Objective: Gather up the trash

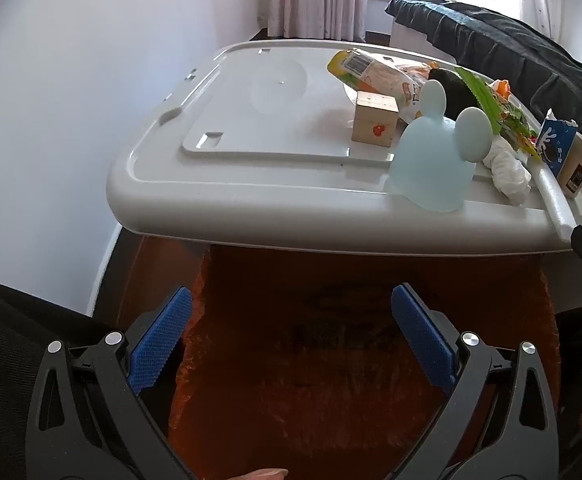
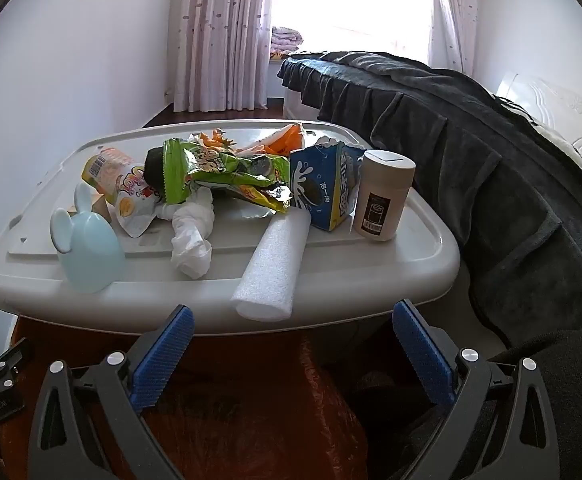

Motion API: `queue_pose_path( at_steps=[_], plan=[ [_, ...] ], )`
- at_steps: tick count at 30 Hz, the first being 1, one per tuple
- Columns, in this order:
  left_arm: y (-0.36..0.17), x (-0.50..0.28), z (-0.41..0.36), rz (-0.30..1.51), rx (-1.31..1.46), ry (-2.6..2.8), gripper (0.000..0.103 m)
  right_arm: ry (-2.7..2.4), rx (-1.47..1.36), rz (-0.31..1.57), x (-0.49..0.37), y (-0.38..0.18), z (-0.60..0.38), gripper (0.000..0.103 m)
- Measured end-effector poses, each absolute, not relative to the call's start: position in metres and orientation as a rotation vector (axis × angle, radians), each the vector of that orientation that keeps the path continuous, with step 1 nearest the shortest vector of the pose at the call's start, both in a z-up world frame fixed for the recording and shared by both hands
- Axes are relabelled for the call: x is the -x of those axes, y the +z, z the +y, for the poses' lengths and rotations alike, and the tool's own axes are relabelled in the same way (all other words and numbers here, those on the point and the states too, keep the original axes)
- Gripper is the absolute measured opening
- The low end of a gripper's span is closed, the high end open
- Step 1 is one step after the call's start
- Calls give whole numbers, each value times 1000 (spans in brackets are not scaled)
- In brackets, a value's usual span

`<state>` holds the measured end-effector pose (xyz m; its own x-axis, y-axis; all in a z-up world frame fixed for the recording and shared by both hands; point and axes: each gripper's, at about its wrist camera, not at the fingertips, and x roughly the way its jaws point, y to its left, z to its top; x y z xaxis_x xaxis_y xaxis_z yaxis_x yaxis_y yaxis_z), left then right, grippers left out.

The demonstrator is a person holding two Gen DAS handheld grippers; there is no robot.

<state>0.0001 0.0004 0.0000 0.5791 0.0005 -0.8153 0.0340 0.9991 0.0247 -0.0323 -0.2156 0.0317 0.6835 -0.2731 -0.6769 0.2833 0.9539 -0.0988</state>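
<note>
Both grippers, left gripper (image 1: 291, 344) and right gripper (image 2: 293, 354), hang spread wide and empty over orange bag (image 2: 291, 412) (presumably trash sack, parked below near edge for drops). Trash heaped far right on grey surface (image 1: 195, 192): green wrapper (image 2: 227, 176), blue carton (image 2: 327, 196), foam roll (image 2: 275, 264), crumpled tissue (image 2: 193, 236).

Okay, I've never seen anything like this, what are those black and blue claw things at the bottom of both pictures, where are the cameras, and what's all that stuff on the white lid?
Those are two hand-held grippers; a person carries one in each hand. Each picture comes from a camera on one gripper, looking along its blue fingers. The left gripper and right gripper are both open and hold nothing. Ahead is a white lid with trash: a green snack bag, a crumpled tissue, a foam roll, a blue carton, plus a beige canister, a wooden block and a pale blue eared cup. An orange bag sits below.
</note>
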Motion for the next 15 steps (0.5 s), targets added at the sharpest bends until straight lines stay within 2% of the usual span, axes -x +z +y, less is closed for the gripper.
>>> queue_pose_path(
  at_steps=[15],
  plan=[
    [1,-1,0,948,-40,-19,97,-314,-22,755,33,32,-217,98]
  ],
)
